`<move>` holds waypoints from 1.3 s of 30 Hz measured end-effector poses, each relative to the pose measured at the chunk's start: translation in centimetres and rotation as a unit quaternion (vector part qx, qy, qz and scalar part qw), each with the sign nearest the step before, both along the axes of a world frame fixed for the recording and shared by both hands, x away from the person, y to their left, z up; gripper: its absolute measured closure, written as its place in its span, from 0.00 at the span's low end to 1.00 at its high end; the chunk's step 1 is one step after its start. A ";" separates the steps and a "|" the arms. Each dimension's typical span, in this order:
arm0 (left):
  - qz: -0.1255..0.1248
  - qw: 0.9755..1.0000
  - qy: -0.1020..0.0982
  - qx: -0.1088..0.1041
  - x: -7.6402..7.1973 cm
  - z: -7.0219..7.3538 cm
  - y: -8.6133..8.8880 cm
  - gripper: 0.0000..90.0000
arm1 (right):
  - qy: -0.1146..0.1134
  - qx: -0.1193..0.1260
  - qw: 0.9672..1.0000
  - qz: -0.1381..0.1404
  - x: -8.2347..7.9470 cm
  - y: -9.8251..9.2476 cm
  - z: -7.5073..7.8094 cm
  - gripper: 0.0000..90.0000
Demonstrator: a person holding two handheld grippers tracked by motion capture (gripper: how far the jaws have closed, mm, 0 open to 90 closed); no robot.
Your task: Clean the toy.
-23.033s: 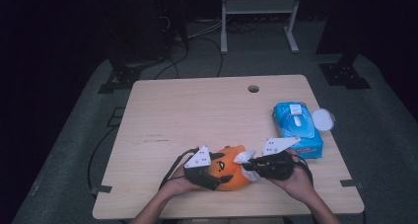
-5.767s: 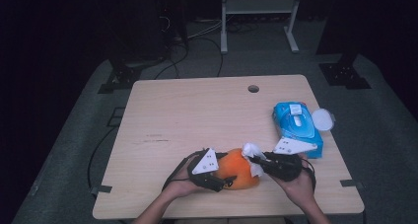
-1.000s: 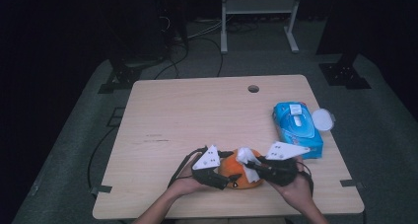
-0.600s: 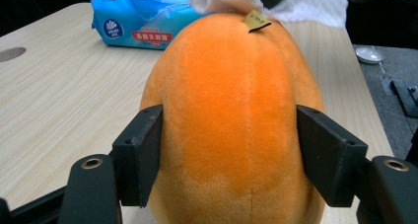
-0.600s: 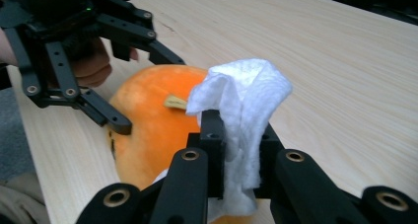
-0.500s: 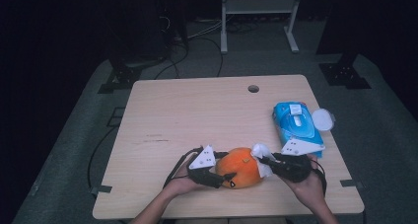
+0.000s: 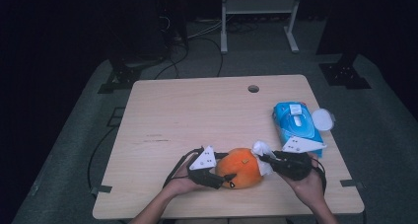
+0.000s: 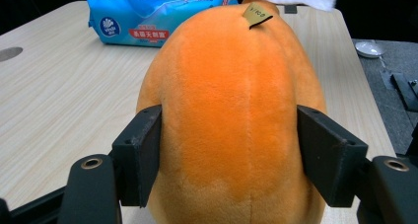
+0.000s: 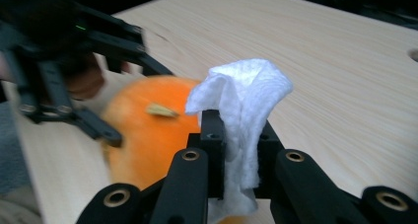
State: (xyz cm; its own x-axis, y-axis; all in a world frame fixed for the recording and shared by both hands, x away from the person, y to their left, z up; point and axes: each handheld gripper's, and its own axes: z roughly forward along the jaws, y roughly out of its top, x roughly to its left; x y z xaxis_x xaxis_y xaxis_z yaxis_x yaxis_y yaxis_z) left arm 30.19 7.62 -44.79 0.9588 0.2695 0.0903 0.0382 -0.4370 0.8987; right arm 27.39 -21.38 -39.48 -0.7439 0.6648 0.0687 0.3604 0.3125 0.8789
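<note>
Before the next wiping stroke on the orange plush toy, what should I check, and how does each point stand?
1. Left tool clamps the orange plush toy from both sides: ok.
2. Right tool is shut on the white wipe: ok.
3. Wipe touches the toy: cannot tell; in the high view it sits at the toy's right edge.
4. Toy rests on the table: ok.
5. Blue wipe pack lies clear of both tools: ok.

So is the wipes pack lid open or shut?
Open. On the wipes pack, the round white lid is flipped out to the pack's side, in the high view.
</note>
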 end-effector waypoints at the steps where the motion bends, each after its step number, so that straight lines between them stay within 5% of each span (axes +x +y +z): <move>1: 0.001 1.000 0.001 -0.002 0.0 0.0 0.0 0.34 | -0.002 0.002 1.000 0.012 -0.1 0.2 0.1 0.89; 10: -0.001 1.000 0.003 0.000 0.1 0.0 0.1 0.34 | 0.019 -0.010 1.000 -0.012 0.6 -1.0 -0.8 0.89; 14: -0.001 1.000 -0.001 0.001 0.1 0.0 -0.2 0.34 | 0.018 0.028 0.999 0.004 0.5 -0.8 -0.1 0.89; 19: -0.003 1.000 0.000 0.000 0.0 0.0 -0.1 0.34 | 0.027 0.008 0.999 0.018 0.5 0.0 -0.7 0.89; 24: -0.005 1.000 -0.006 0.005 -0.1 0.1 -0.4 0.33 | 0.033 0.010 0.999 -0.009 0.9 -1.3 -0.9 0.89; 32: -0.006 1.000 -0.007 0.001 -0.2 0.0 -0.4 0.33 | 0.030 0.012 0.999 0.031 0.5 0.2 -0.5 0.89; 36: -0.005 1.000 -0.011 0.006 -0.3 0.1 -0.6 0.33 | 0.044 0.014 0.999 0.006 0.9 -1.2 -0.9 0.89; 39: -0.004 1.000 -0.015 0.007 -0.5 0.2 -0.8 0.33 | 0.049 0.043 0.998 -0.003 1.0 -1.7 -0.5 0.89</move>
State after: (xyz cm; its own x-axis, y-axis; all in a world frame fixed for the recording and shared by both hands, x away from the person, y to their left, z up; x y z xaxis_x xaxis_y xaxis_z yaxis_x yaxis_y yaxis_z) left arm 29.74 6.78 -44.60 0.9576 0.2609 0.1223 0.0085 -0.4498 0.8931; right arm 28.35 -23.08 -40.02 -0.7272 0.6571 0.1982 0.4476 0.2351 0.8628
